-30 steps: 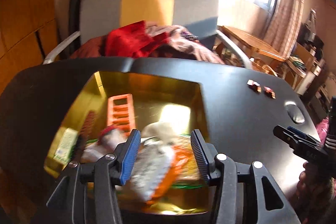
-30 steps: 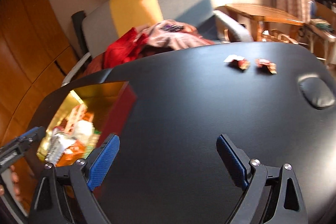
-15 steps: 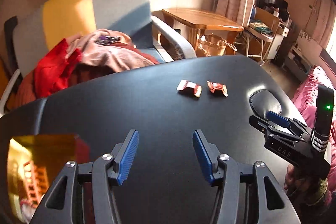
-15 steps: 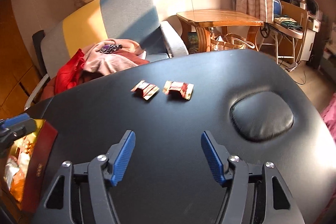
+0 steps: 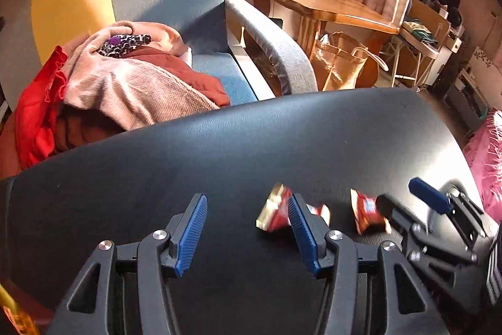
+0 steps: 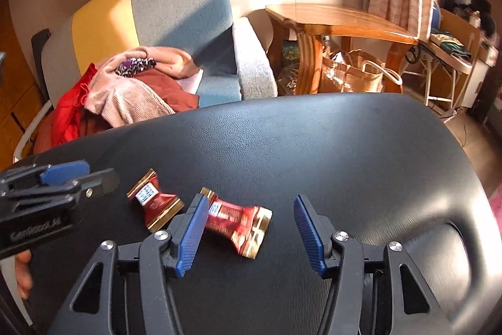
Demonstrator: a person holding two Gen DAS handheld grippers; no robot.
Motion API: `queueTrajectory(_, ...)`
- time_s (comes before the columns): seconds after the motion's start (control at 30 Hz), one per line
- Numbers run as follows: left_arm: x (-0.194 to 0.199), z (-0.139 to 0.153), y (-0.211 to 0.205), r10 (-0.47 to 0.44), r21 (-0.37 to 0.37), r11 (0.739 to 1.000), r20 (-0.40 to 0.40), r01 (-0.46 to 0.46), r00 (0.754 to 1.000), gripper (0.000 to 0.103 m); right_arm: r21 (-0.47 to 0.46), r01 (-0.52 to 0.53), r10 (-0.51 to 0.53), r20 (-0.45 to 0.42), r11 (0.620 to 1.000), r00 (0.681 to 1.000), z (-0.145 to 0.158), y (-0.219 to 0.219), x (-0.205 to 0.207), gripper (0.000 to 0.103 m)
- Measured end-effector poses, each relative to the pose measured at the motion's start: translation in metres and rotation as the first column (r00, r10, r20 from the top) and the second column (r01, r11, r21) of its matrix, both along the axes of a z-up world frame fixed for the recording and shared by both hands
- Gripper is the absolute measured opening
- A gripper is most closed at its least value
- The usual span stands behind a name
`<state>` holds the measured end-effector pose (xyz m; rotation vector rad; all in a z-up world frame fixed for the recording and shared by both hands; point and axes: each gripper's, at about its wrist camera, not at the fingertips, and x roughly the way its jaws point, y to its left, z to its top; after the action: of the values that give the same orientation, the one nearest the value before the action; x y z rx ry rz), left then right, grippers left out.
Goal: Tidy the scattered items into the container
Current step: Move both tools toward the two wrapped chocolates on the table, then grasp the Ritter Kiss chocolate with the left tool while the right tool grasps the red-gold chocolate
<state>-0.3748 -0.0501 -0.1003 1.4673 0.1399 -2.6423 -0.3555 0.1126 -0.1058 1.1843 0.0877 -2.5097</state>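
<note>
Two red and gold candy wrappers lie on the black padded table (image 6: 313,140). In the right wrist view the left candy (image 6: 153,203) lies beside the right candy (image 6: 241,225). My right gripper (image 6: 248,228) is open, low over the right candy, which lies partly between the jaws. My left gripper (image 5: 248,228) is open; the left candy (image 5: 276,211) lies just past its right finger, and the other candy (image 5: 367,215) lies further right. Only a yellow sliver of the container (image 5: 15,316) shows at the bottom left.
A grey and yellow armchair (image 6: 175,21) with a pile of red and pink clothes (image 6: 125,93) stands behind the table. A wooden side table (image 6: 342,24) and a bag (image 6: 354,74) stand to the right. The table has a round padded dent (image 6: 439,266) at right.
Both grippers have moved forward and down to the two candies. The left gripper has left the gold container, which has slid almost out of view. Both stay open.
</note>
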Motion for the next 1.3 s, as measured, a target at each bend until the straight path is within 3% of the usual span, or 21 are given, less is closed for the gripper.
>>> queueTrajectory(0.13,-0.022,-0.020,0.009,-0.029,-0.043,0.999,0.043,0.031,0.999,0.055,0.023,-0.065,0.064,0.035,0.998,0.997,-0.015,-0.012,-0.016,0.054)
queueTrajectory(0.23,-0.020,-0.027,0.016,-0.049,-0.086,0.995,0.064,0.054,0.997,0.055,0.050,-0.115,0.113,0.048,0.992,0.992,-0.019,-0.016,-0.005,0.051)
queueTrajectory(0.5,0.042,-0.027,0.023,-0.070,-0.083,0.994,0.077,0.077,0.995,0.052,0.089,-0.227,0.218,0.096,0.970,0.971,-0.021,-0.011,0.066,0.045)
queueTrajectory(0.63,0.080,-0.026,0.027,-0.083,-0.075,0.993,0.088,0.090,0.993,0.051,0.064,-0.243,0.234,0.123,0.968,0.964,-0.019,-0.001,0.103,0.045)
queueTrajectory(0.77,0.106,-0.020,0.026,-0.071,-0.029,0.997,0.055,0.073,0.996,0.052,0.036,-0.183,0.180,0.077,0.982,0.981,-0.011,0.014,0.098,0.045)
queueTrajectory(0.9,0.104,-0.006,0.028,-0.093,0.033,0.995,0.009,0.092,0.996,0.055,0.005,-0.119,0.119,0.027,0.993,0.993,-0.004,0.028,0.091,0.050)
queueTrajectory(1.1,0.076,-0.009,0.036,-0.129,0.050,0.990,0.013,0.129,0.992,0.056,0.025,-0.176,0.175,0.008,0.984,0.984,-0.010,0.019,0.055,0.063)
queueTrajectory(1.3,0.054,-0.017,0.045,-0.153,0.027,0.988,0.017,0.153,0.988,0.056,0.081,-0.223,0.222,0.022,0.971,0.975,-0.016,0.009,0.035,0.064)
